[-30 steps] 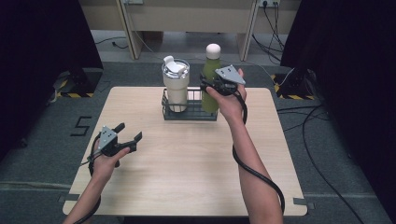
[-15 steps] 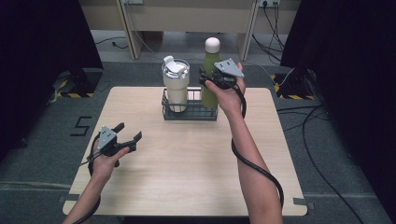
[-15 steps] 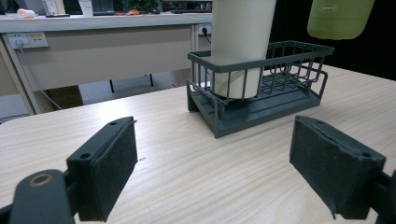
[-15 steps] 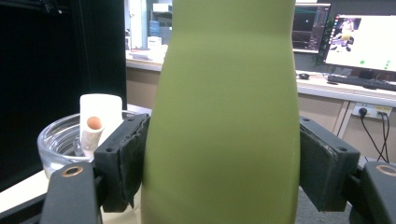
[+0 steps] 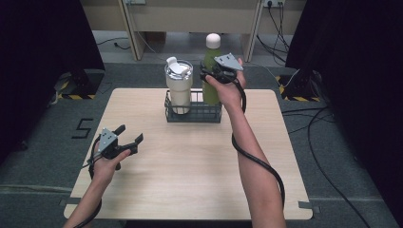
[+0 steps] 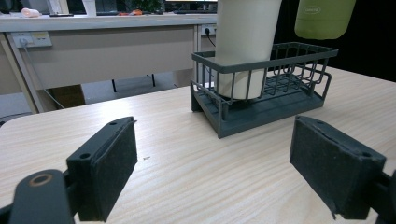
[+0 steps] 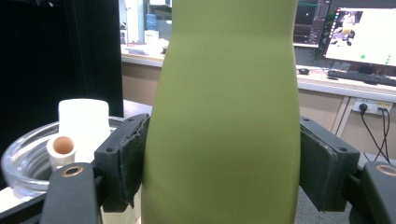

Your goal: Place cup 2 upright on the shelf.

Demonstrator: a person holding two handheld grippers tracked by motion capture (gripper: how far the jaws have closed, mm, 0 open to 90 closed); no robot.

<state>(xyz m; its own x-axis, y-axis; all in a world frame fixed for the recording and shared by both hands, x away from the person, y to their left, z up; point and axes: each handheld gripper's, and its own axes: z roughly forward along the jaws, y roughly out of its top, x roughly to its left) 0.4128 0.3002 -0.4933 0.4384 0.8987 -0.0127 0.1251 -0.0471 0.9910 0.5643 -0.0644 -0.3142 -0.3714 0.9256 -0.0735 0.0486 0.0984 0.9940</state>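
Right gripper [image 5: 209, 76] raised, jaws clamped (left gripper [image 5: 129, 135] gapes).

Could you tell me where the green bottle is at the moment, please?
In the high view the green bottle sits at the far middle of the table, clamped by the right gripper. Its base hangs above the right end of the wire basket, beside the white tumbler.

The right gripper [image 7: 224, 163] has its two black pads pressed against both sides of the green bottle [image 7: 224, 107]; a lidded tumbler [image 7: 56, 154] stands left.
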